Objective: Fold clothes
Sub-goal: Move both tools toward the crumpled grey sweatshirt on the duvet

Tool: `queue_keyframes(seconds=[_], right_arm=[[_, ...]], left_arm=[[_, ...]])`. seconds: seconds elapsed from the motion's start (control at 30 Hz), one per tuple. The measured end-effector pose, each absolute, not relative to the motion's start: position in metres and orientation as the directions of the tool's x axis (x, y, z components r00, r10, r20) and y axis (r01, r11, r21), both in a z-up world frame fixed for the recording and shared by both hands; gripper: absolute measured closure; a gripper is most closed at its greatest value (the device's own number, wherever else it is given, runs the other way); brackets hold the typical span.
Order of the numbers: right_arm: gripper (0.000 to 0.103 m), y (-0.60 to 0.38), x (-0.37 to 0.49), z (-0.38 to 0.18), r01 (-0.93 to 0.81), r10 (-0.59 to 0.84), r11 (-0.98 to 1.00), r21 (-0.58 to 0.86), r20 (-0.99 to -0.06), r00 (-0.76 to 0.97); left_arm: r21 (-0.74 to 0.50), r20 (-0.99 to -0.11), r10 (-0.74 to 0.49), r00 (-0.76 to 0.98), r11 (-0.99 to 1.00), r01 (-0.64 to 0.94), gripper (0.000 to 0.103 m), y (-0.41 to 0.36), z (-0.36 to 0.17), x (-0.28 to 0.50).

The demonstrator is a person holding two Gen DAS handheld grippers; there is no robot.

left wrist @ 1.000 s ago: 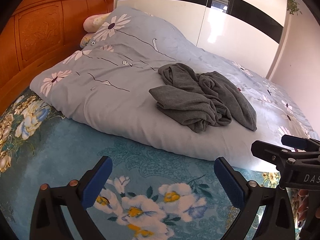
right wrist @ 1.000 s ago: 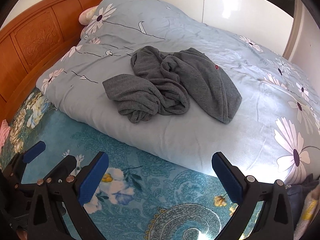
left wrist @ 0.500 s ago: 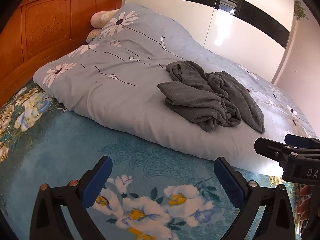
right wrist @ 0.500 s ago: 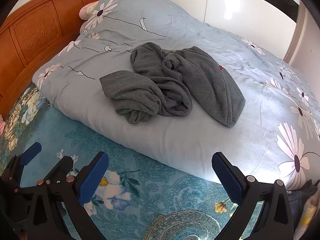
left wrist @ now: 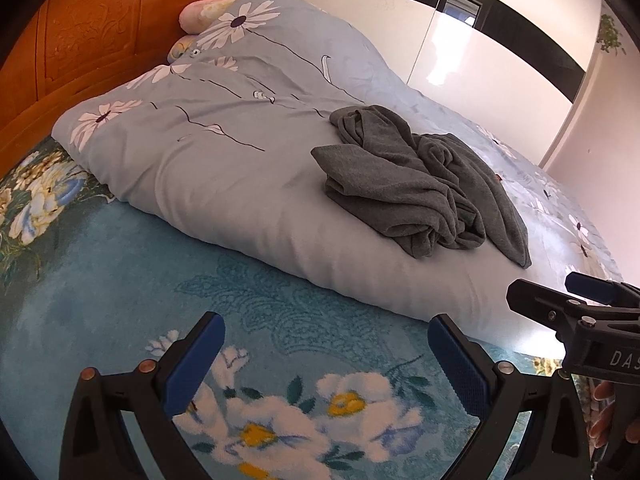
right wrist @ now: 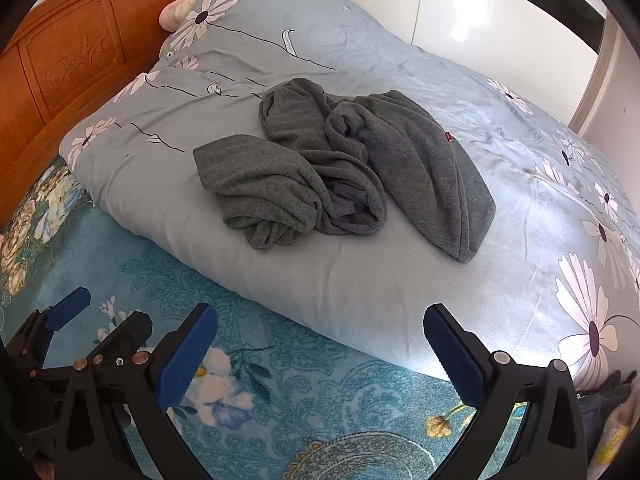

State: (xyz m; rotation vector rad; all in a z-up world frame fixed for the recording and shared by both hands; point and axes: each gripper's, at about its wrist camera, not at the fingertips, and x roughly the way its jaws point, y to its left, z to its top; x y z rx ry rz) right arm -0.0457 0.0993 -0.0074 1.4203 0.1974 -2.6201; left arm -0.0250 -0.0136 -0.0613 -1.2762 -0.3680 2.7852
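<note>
Right wrist view showed us the grey garment (right wrist: 340, 168) lying in a crumpled heap on the pale blue floral duvet (right wrist: 400, 280), ahead of and above our right claw (right wrist: 320, 356), whose blue pads stood wide apart and gripped nothing. The heap was well apart from the pads, across the near edge of the duvet and a strip of teal floral blanket (right wrist: 280, 380) beneath us. Its long axis ran roughly left to right across our line of approach: a bunched lobe at the left, twisted folds in the middle, and a flatter panel with a small red tag trailing off to the right and towards us.

From the left wrist view the garment (left wrist: 420, 184) lay ahead and to the right of our left claw (left wrist: 326, 360), which was likewise spread and empty, with the right claw (left wrist: 576, 308) at the right margin. We judged that the heap sat more squarely in front of the right claw, so that claw had the straighter reach to the near right-hand panel, while the left one would need to angle rightwards to take the bunched lobe. We judged folding not yet begun; the cloth would first need spreading flat.
</note>
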Motion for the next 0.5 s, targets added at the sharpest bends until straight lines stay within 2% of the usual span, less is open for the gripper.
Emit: queue_keyframes(seconds=[0.5], right_arm=[[0.0,0.101,-0.065,-0.019,0.193,-0.04,-0.979,-0.072,-0.853,-0.521]], left_arm=[[-0.275,-0.751,0.205,-0.628,-0.961,0.015,0.0,-0.008,-0.076,-0.047]])
